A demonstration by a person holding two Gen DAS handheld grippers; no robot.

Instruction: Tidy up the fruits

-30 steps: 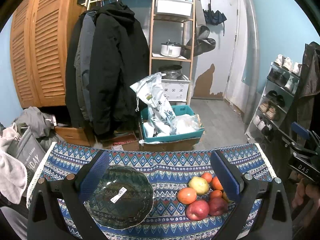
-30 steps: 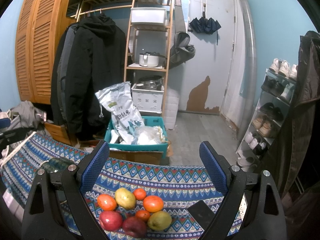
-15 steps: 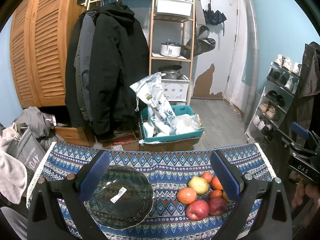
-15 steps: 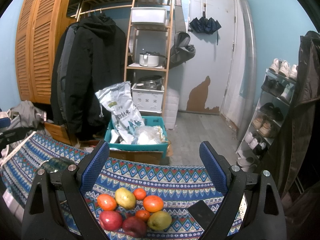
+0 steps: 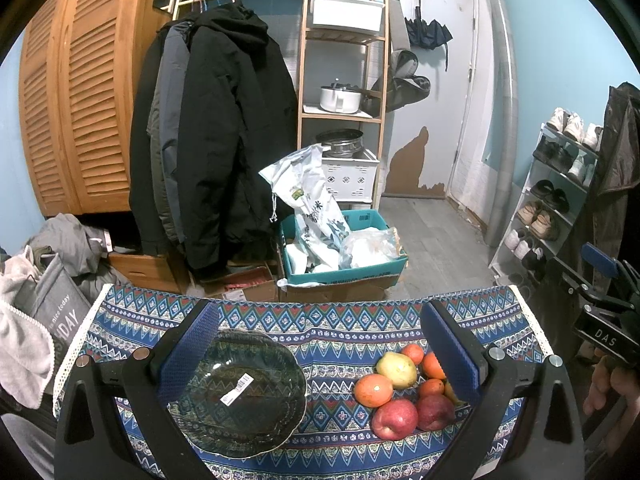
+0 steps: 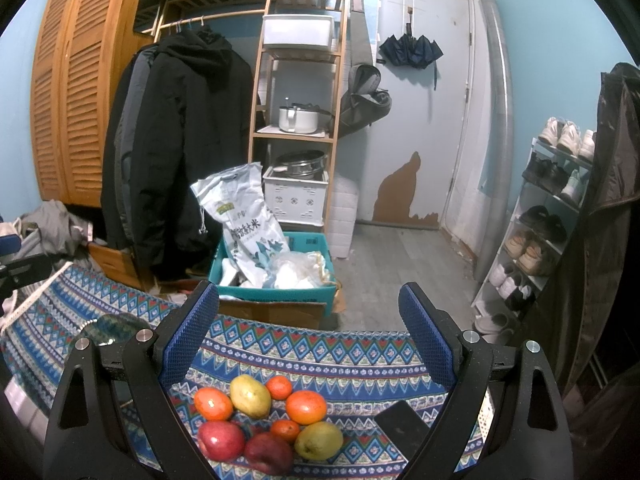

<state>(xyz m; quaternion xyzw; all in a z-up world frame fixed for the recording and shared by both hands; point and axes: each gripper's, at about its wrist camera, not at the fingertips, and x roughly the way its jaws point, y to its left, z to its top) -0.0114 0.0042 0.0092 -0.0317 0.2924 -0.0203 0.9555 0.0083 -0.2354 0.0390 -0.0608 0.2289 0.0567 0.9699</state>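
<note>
On the left of the counter (image 5: 352, 336), which is covered with a patterned cloth, sits one dark glass plate (image 5: 240, 392) with a white sticker, empty, partly behind the left finger of the left claw (image 5: 320, 356), whose fingers stand wide apart and hold nothing. To the right of the plate, well apart from it, lies one cluster of eight fruits (image 6: 264, 420): two red apples (image 6: 221, 440) nearest, two yellow-green pears (image 6: 250, 395), and four orange fruits (image 6: 306, 407), all touching or just beside each other. The right claw (image 6: 308, 340) hangs above them, fingers spread wide, empty. One black flat thing (image 6: 402, 424) lies just right of the fruits.
</note>
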